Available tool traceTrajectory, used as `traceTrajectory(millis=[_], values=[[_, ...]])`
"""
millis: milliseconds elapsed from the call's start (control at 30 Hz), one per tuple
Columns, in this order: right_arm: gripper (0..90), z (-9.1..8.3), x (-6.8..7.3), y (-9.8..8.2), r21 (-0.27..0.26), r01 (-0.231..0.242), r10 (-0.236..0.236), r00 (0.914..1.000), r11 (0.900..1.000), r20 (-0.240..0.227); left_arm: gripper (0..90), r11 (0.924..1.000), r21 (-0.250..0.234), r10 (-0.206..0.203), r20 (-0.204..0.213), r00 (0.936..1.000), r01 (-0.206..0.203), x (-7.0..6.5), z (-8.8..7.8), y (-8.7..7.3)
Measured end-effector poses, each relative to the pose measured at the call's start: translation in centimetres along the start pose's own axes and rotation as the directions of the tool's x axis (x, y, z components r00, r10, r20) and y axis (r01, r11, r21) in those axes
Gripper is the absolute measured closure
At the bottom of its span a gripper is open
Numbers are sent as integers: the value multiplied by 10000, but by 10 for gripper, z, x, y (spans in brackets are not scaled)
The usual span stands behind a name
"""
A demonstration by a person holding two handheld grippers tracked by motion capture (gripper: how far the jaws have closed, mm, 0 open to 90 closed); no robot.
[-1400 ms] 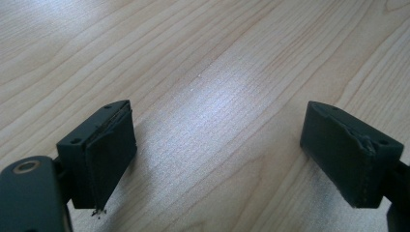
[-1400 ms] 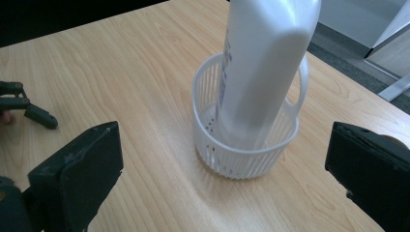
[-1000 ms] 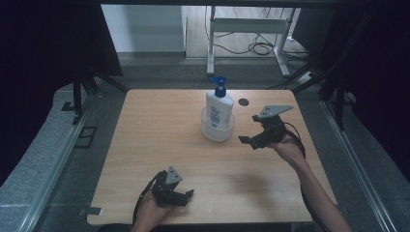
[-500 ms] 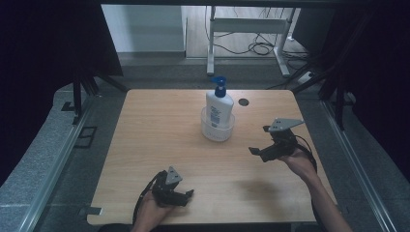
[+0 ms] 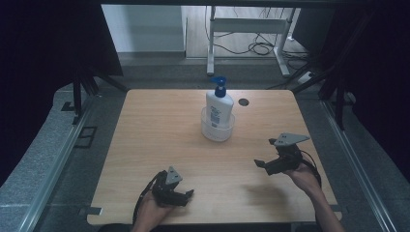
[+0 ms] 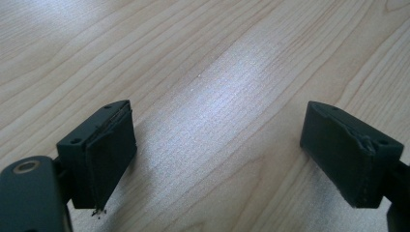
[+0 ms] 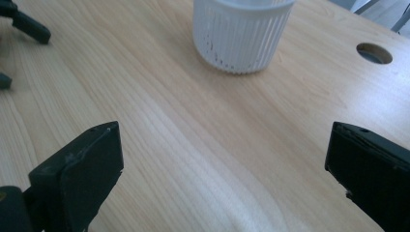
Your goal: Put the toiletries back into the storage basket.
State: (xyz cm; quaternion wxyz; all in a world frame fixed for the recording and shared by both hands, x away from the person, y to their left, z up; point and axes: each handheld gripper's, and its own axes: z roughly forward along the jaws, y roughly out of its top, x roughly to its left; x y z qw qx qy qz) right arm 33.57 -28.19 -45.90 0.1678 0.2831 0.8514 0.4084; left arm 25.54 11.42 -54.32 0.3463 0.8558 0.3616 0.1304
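Observation:
A white pump bottle (image 5: 219,104) with a blue pump head stands upright inside a white ribbed cup (image 5: 218,128) near the middle back of the wooden table (image 5: 159,125). The same ribbed cup (image 7: 241,34) appears at the top of the right gripper view. My right gripper (image 5: 261,164) hovers over the table's right front, open, with nothing between its jaws. My left gripper (image 5: 189,195) rests low at the front left, also open and empty. In the left gripper view its jaws frame bare wood, its gripper midpoint (image 6: 217,145) over the table. The right gripper (image 7: 222,169) points toward the cup.
A round cable hole (image 5: 243,102) sits in the table behind and right of the cup, also seen as a hole (image 7: 374,53) in the right gripper view. Grey floor and black frame legs surround the table. Part of the left gripper (image 7: 24,26) shows far off at the upper left.
My right gripper has drawn back from beside the cup toward the front right edge of the table. The left gripper and the bottle have stayed in place.

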Motion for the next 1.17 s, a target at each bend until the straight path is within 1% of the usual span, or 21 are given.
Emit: traceTrajectory(millis=[267,367,633,800,867,900,933,1167], values=[[0,6,11,-25,352,73,-76,9999,9994,66,119,10000,-24,-48,-6,10000,48,0,0,0],[0,9,14,-35,497,0,-3,10000,9988,61,120,10000,-23,-36,-8,10000,36,0,0,0],[0,19,16,-59,990,-281,282,9996,9947,6,120,10000,-10,-41,-7,10000,41,0,0,0],[0,27,17,-74,1356,-403,413,9991,9899,-40,120,10000,-12,-44,-13,10000,44,0,0,0],[0,30,17,-77,1473,-385,393,9992,9883,-28,120,10000,-8,-39,-11,10000,39,0,0,0],[0,32,17,-80,1450,-492,512,9986,9882,-105,120,10000,-8,-40,-12,10000,40,0,0,0],[0,32,17,-80,1384,-568,592,9982,9887,-133,120,10000,-9,-42,-11,10000,42,0,0,0],[0,32,17,-81,1399,-585,602,9982,9884,-78,119,10000,-12,-47,-26,10000,47,-1,0,0]])
